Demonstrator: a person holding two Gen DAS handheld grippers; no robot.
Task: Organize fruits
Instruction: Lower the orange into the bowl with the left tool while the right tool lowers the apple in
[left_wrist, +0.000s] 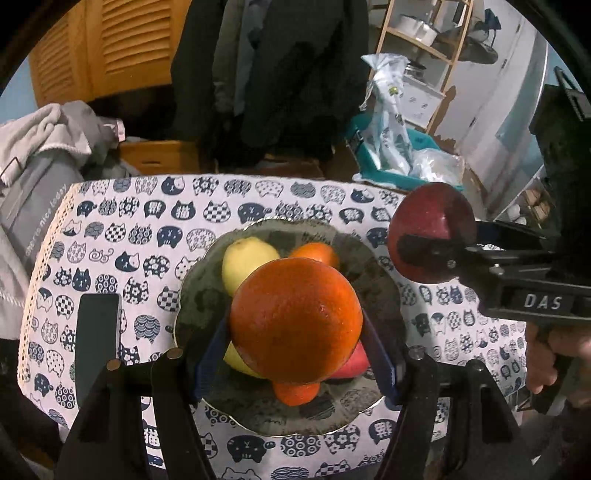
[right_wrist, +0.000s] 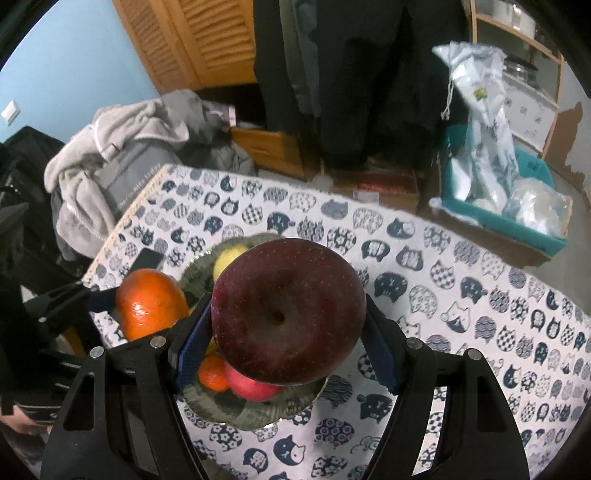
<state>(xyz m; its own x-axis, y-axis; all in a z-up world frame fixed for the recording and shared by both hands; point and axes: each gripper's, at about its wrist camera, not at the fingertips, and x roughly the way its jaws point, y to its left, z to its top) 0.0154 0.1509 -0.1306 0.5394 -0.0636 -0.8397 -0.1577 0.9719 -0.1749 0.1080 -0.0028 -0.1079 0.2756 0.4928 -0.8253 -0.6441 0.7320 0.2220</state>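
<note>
Left gripper (left_wrist: 295, 325) was clamped on a big orange (left_wrist: 295, 319), blue pads (left_wrist: 380, 360) pressing both sides, jaws roughly half spread. We had it hanging right above the glass bowl (left_wrist: 384, 273). Right gripper (right_wrist: 286, 317) was closed on a dark red apple (right_wrist: 288, 310) the same way, pads flush on its flanks, also over the bowl, just right of the orange. In the bowl we saw a yellow lemon (left_wrist: 247, 264), a second yellow fruit (left_wrist: 236, 360), two small oranges (left_wrist: 316, 254) and a pink-red apple (right_wrist: 251, 386). Bowl sat on a cat-print tablecloth (left_wrist: 147, 236). A dark phone (left_wrist: 96, 339) lay flat on the cloth left of the bowl, apart from it. A hand (left_wrist: 554, 358) showed on the right gripper's handle.
</note>
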